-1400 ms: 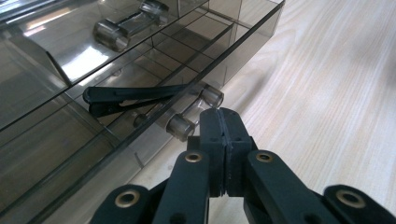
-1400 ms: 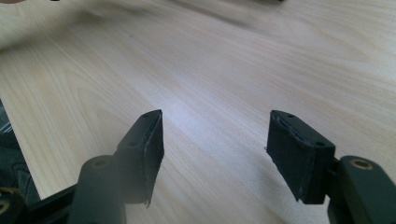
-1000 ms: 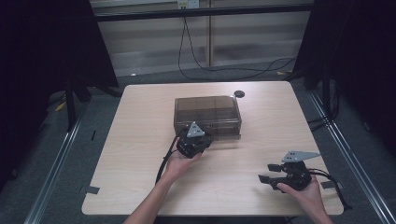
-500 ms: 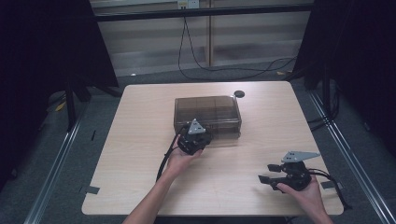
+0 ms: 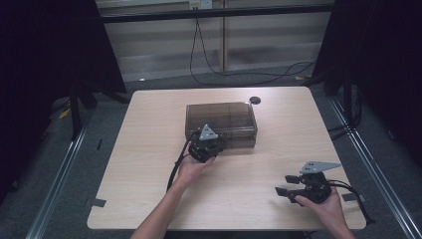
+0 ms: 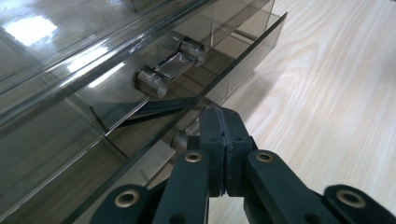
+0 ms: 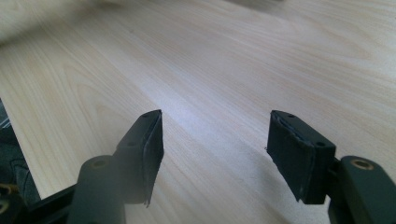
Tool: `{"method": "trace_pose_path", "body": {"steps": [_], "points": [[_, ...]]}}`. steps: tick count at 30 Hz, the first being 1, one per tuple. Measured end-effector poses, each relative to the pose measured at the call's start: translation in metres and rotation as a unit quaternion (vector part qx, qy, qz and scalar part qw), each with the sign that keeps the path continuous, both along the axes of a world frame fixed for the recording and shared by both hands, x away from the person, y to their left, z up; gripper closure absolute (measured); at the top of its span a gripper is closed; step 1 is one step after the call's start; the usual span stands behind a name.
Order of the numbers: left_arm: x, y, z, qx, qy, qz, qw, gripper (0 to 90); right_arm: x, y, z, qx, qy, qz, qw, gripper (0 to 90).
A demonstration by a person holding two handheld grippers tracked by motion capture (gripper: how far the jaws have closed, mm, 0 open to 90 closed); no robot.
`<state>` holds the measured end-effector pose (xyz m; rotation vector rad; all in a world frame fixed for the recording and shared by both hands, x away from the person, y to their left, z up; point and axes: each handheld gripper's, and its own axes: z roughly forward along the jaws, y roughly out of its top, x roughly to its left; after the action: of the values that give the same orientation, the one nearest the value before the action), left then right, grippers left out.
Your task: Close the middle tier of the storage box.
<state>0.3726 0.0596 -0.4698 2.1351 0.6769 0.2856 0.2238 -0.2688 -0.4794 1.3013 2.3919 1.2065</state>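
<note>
left gripper [image 6: 223, 140]: jaws pressed together, empty, at box [image 5: 221, 119] front edge, near latch [image 6: 170, 72]
right gripper [image 7: 215, 154]: jaws spread, empty, over table [image 5: 278, 144], 4 o'clock of box

High view is pretty dim overall, with black curtains swallowing both sides; only the counter [image 5: 149, 149] catches decent light from above. Shadows there are soft and short. It's slightly grainy but sharp enough. The left gripper view has strong white glare on the box [image 6: 56, 56] lid at top left, plus streaky reflections along its edges. The right gripper view is bright, with a pale sheen mid-counter; the far corners go blurry and the jaws look a bit soft up close.
</note>
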Motion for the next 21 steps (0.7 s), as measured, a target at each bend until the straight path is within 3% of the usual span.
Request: {"method": "trace_pose_path", "body": {"steps": [5,21], "points": [[0.003,-0.003,0.002,0.006,-0.006,-0.001,1.0000,89.6,0.000,0.000,0.000,0.000,0.000,0.000,1.0000,36.6],[0.011,-0.002,0.002,0.007,0.002,0.006,1.0000,89.7,0.003,0.000,-0.001,-0.001,0.001,0.003,1.0000,36.5]]}}
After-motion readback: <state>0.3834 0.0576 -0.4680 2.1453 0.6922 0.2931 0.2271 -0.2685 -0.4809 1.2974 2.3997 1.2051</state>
